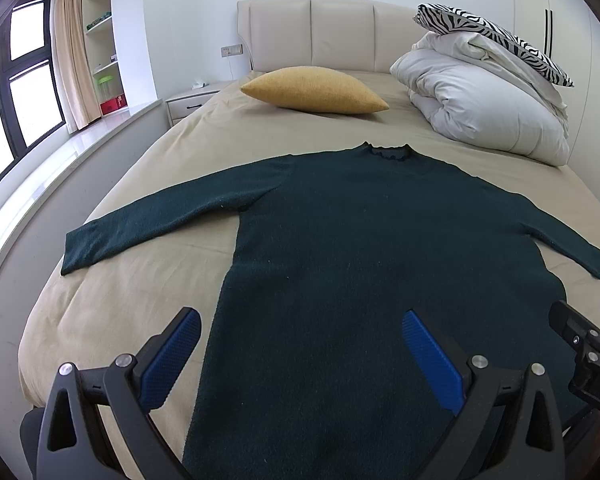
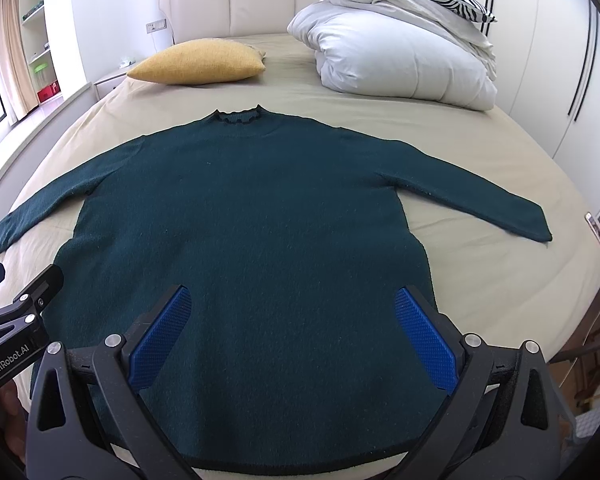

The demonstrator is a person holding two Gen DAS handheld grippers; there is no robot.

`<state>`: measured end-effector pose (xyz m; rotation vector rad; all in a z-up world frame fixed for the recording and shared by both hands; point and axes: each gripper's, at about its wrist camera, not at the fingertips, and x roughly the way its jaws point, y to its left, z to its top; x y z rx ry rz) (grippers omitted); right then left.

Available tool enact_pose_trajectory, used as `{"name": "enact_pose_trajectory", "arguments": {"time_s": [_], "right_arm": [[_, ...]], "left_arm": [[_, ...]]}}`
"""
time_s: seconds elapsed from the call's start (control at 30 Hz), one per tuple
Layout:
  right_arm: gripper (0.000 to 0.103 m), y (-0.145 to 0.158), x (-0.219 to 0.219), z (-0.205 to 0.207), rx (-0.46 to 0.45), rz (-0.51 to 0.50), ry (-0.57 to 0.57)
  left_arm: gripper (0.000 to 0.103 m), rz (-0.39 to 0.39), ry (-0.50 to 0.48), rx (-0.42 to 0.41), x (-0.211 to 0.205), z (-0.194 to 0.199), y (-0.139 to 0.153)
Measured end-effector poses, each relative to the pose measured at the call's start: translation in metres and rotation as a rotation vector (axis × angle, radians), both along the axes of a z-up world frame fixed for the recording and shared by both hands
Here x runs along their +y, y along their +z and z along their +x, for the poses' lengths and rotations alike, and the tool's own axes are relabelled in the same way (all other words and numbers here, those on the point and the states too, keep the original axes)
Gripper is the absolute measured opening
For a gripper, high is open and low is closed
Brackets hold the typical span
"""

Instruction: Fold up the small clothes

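A dark green sweater [image 1: 340,240] lies flat and face up on the bed [image 1: 140,292], its frilled collar toward the far headboard [image 1: 312,32] and its hem at the near edge, both sleeves spread out to left and right. The left claw [image 1: 302,328] hovers over the near left part of the sweater with its blue-padded fingers [image 1: 168,360] spread wide and nothing between them; the left pad sits above bare sheet just beside the sweater's edge, the right pad above the knit. The right claw [image 2: 294,308] hangs over the near middle of the sweater, also spread wide and empty, both pads above the fabric. In the right wrist view the neighbouring claw body at the left edge carries the white lettering "GenRobot.AI"; in the left wrist view the other claw's body at the right edge shows a cut-off label reading "DA", the rest out of frame. Far on the bed rest a mustard yellow cushion [image 1: 314,90] to the left and a folded white duvet [image 1: 484,100] to the right, with a zebra-striped pillow [image 1: 496,38] on top of it. A white nightstand [image 1: 190,100] stands beside the bed at the far left.
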<state>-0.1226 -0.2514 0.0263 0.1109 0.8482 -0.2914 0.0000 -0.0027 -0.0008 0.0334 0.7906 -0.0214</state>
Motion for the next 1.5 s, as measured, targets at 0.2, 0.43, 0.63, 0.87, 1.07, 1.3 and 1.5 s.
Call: {"name": "enact_pose_trajectory", "arguments": {"time_s": [0.2,0.43,0.63,0.87,1.07,1.3,1.5], "right_arm": [[0.103,-0.002,0.002,0.000,0.004,-0.002,0.000],[0.103,-0.003,0.003,0.001,0.006,-0.002,0.000],[0.103,-0.004,0.004,0.002,0.012,-0.004,0.003],[0.103,-0.004,0.004,0.000,0.015,-0.003,0.005],[0.103,-0.004,0.004,0.001,0.022,-0.003,0.006],[0.103,-0.004,0.004,0.004,0.028,-0.004,0.006],[0.103,-0.005,0.001,0.007,0.034,0.002,0.008]], "left_arm": [[0.103,0.004,-0.003,0.006,-0.004,-0.003,-0.008],[0.103,0.003,-0.004,0.008,-0.004,-0.004,-0.009],[0.103,0.003,-0.003,0.008,-0.004,-0.004,-0.009],[0.103,0.003,-0.003,0.009,-0.004,-0.004,-0.009],[0.103,0.003,-0.004,0.010,-0.004,-0.004,-0.009],[0.103,0.000,-0.003,0.011,-0.004,-0.004,-0.009],[0.103,-0.018,-0.012,0.023,-0.005,-0.004,-0.014]]}}
